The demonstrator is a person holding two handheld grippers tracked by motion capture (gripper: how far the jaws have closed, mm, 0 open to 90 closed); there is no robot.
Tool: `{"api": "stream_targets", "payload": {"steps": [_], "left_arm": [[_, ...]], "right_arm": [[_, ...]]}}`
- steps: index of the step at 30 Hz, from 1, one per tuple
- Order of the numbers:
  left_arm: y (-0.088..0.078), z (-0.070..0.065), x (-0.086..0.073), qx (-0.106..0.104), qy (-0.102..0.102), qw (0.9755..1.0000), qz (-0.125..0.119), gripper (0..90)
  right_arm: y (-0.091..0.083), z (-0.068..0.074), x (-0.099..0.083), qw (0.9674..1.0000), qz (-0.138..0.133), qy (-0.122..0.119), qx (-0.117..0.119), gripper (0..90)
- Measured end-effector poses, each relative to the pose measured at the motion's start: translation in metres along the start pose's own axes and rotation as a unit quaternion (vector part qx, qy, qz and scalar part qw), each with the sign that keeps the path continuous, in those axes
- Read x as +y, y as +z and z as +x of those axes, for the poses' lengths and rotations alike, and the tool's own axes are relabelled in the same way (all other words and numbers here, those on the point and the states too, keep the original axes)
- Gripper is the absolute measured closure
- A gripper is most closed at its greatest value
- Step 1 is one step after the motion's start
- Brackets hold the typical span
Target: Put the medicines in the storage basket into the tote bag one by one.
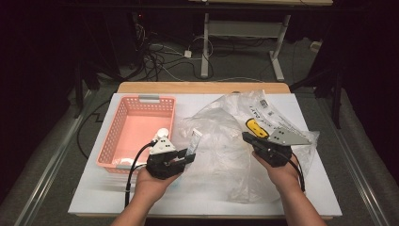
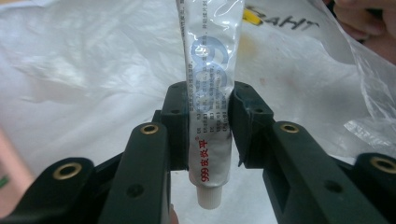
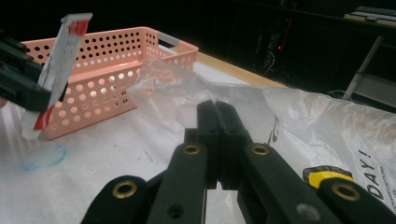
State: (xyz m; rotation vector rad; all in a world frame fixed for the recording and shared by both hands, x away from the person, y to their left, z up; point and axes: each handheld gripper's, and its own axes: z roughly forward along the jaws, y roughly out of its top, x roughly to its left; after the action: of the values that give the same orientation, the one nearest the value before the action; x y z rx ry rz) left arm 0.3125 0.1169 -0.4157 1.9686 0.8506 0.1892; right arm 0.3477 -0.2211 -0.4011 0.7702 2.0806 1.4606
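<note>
The tube [image 2: 209, 102] is glossy foil-like plastic with a matt white cap, clamped in the matt black plastic left tool [image 2: 208, 121]. The bag [image 1: 235, 155] is thin, crinkled clear plastic; the basket [image 1: 123, 123] is smooth pink perforated plastic.

White table [image 1: 94, 197] bears pink basket [image 1: 123, 136], plastic bag [image 1: 226, 155].

On the table [image 1: 94, 197], you have the basket [image 1: 123, 123] at the left and the plastic bag [image 1: 226, 141] to its right, spreading toward the far right corner. The tube [image 1: 193, 143] stands between them, just right of the basket's near corner.
</note>
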Motion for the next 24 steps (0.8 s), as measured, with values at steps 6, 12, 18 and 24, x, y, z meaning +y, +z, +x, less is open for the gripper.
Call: {"api": "stream_targets", "payload": {"steps": [6,12,18,24], "left_arm": [[0.014,-0.007,-0.003,-0.008,0.014,0.9997,0.019,68.0],[0.024,-0.012,-0.006,-0.011,0.025,0.9990,0.036,68.0],[0.031,-0.014,-0.010,-0.015,0.029,0.9982,0.051,68.0],[0.035,-0.015,-0.011,-0.016,0.029,0.9980,0.053,68.0]], "right_arm": [[0.000,0.001,0.000,1.0000,0.001,-0.002,-0.001,90.0],[-0.001,0.003,0.001,1.0000,0.001,-0.005,0.000,90.0],[-0.001,0.006,0.003,1.0000,-0.001,-0.008,0.002,90.0],[-0.002,0.008,0.003,0.9999,0.000,-0.013,0.002,90.0]]}}
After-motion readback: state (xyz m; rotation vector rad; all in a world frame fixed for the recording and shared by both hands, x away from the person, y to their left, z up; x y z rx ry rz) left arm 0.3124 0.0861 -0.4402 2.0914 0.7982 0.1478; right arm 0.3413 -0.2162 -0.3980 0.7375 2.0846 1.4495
